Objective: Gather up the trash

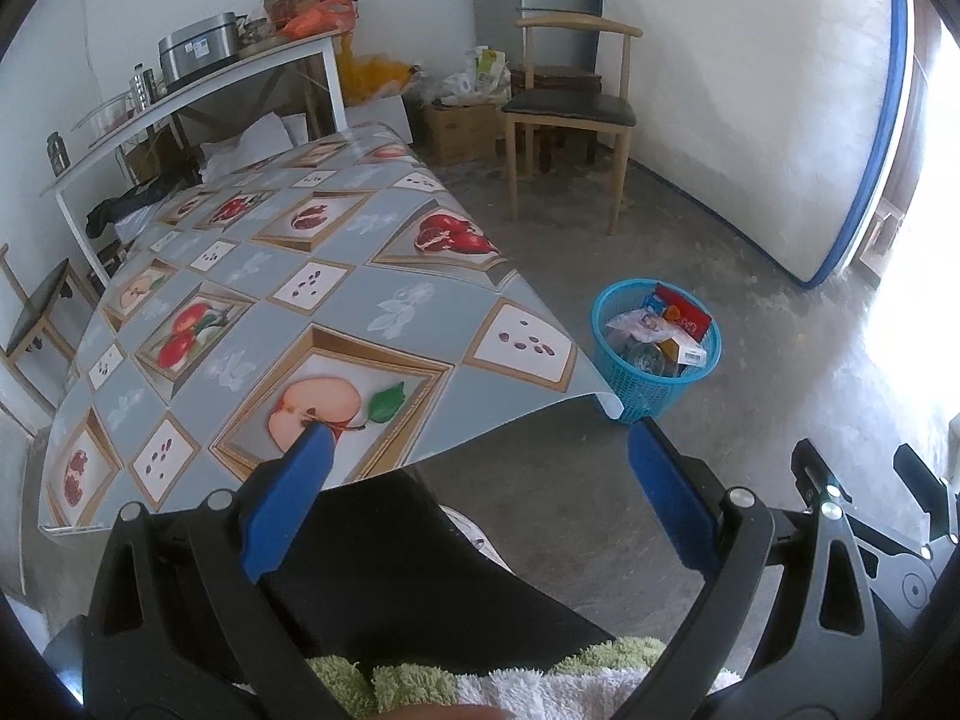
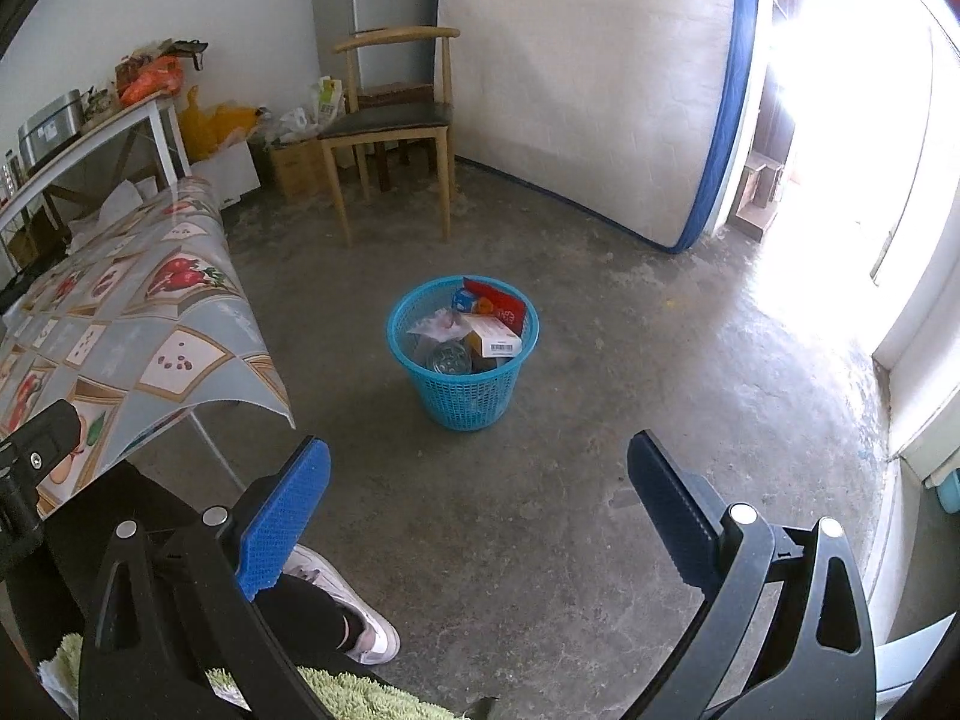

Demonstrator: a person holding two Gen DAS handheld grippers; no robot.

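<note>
A blue mesh trash basket stands on the concrete floor, holding a red packet, a small carton, clear plastic and a glass jar. It also shows in the left wrist view, just right of the table corner. My right gripper is open and empty, held above the floor in front of the basket. My left gripper is open and empty, over the near edge of the table with the fruit-pattern cloth. No loose trash shows on the cloth.
A wooden chair stands at the back by a mattress leaning on the wall. A cluttered shelf stands behind the table. A cardboard box and bags sit in the corner. The person's leg and shoe are below.
</note>
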